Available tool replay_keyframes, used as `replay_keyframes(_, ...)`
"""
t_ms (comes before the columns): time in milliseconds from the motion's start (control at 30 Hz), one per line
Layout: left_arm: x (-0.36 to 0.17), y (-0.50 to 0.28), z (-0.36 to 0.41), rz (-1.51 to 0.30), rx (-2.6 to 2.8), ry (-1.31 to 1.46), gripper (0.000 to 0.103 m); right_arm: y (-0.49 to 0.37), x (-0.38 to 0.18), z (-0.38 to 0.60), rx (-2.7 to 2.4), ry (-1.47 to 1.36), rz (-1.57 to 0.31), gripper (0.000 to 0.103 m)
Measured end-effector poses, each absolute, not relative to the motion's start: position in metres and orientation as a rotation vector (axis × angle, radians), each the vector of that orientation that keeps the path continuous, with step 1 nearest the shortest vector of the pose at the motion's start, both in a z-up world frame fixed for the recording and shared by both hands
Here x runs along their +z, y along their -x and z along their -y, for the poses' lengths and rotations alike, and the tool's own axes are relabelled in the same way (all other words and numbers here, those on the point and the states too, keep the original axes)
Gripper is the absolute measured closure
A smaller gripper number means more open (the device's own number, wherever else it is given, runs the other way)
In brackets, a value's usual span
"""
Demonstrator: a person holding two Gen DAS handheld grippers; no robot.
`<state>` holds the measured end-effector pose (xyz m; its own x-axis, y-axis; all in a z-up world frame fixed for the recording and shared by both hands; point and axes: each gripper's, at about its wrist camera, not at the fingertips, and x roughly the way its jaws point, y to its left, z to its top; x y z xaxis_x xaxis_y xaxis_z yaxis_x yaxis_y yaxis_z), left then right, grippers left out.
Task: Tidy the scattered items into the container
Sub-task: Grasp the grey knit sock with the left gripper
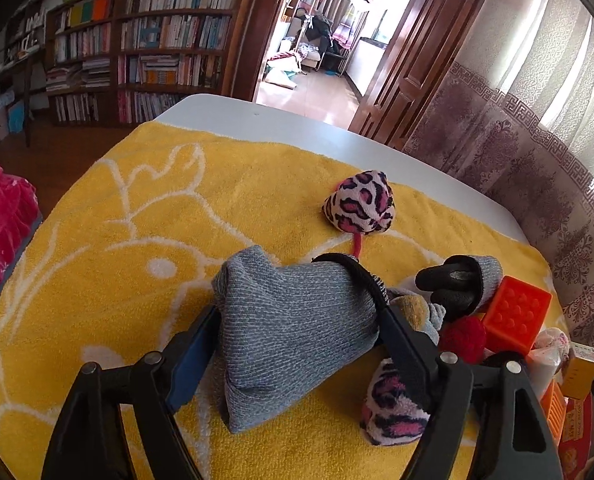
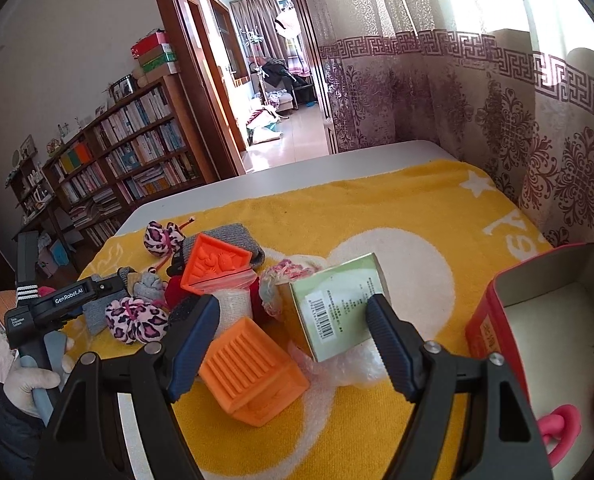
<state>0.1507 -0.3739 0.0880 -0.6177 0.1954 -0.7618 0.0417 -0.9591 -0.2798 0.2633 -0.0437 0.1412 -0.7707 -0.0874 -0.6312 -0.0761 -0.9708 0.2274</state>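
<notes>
On the yellow towel [image 2: 377, 216] covering the white table [image 2: 297, 168], the loose things sit heaped near the middle, while the red tin container [image 2: 493, 312] waits at the right edge, already holding pink pieces. The left gripper [image 1: 301, 320] has its jaws closed around a floppy grey knitted glove [image 1: 293, 320]; its hanging end could snag the leopard-print plush pouch [image 1: 393, 408] beneath and drag it off. The right gripper [image 2: 293, 316] stands wide open, holding nothing, its fingers flanking the green-labelled cardboard box [image 2: 337, 308] and ribbed orange rubber block [image 2: 249, 376]; closing here might pinch both.
</notes>
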Motion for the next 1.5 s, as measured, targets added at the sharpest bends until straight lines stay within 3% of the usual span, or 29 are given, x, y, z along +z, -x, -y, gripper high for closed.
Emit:
replay_keyframes(67,0.087,-0.152,0.374,0.416,2.727,1.313,0.029,-0.263,0.139,0.040,-2.939,-1.069,0.385,0.024)
replay_keyframes(100,0.087,-0.152,0.375,0.416,2.727,1.304,0.036,-0.263,0.138,0.039,-2.947,-1.072,0.383,0.024)
replay_keyframes(300,0.096,-0.160,0.377,0.417,2.750,1.258,0.054,-0.269,0.138,0.033,-2.979,-1.042,0.390,0.024)
replay_keyframes(533,0.114,-0.175,0.388,0.472,2.794,1.176,0.059,-0.275,0.137,0.025,-2.972,-1.017,0.465,0.024)
replay_keyframes(567,0.117,-0.177,0.389,0.474,2.801,1.165,0.072,-0.275,0.137,0.025,-2.954,-1.011,0.476,0.024)
replay_keyframes(867,0.115,-0.178,0.392,0.503,2.780,1.180,0.073,-0.270,0.128,0.054,-2.739,-1.040,0.406,0.022)
replay_keyframes(933,0.110,-0.176,0.396,0.539,2.766,1.202,0.061,-0.269,0.125,0.057,-2.730,-1.054,0.380,0.022)
replay_keyframes(967,0.107,-0.175,0.398,0.564,2.749,1.207,0.043,-0.268,0.124,0.059,-2.726,-1.060,0.372,0.022)
replay_keyframes(1000,0.105,-0.176,0.400,0.590,2.739,1.210,0.034,-0.267,0.123,0.059,-2.722,-1.066,0.368,0.022)
replay_keyframes(1300,0.092,-0.169,0.415,0.635,2.778,1.266,0.033,-0.267,0.120,0.059,-2.731,-1.082,0.361,0.022)
replay_keyframes(1367,0.086,-0.162,0.425,0.705,2.752,1.280,0.022,-0.267,0.120,0.059,-2.732,-1.084,0.356,0.022)
replay_keyframes(1500,0.075,-0.153,0.433,0.810,2.655,1.284,0.021,-0.268,0.118,0.063,-2.730,-1.091,0.333,0.022)
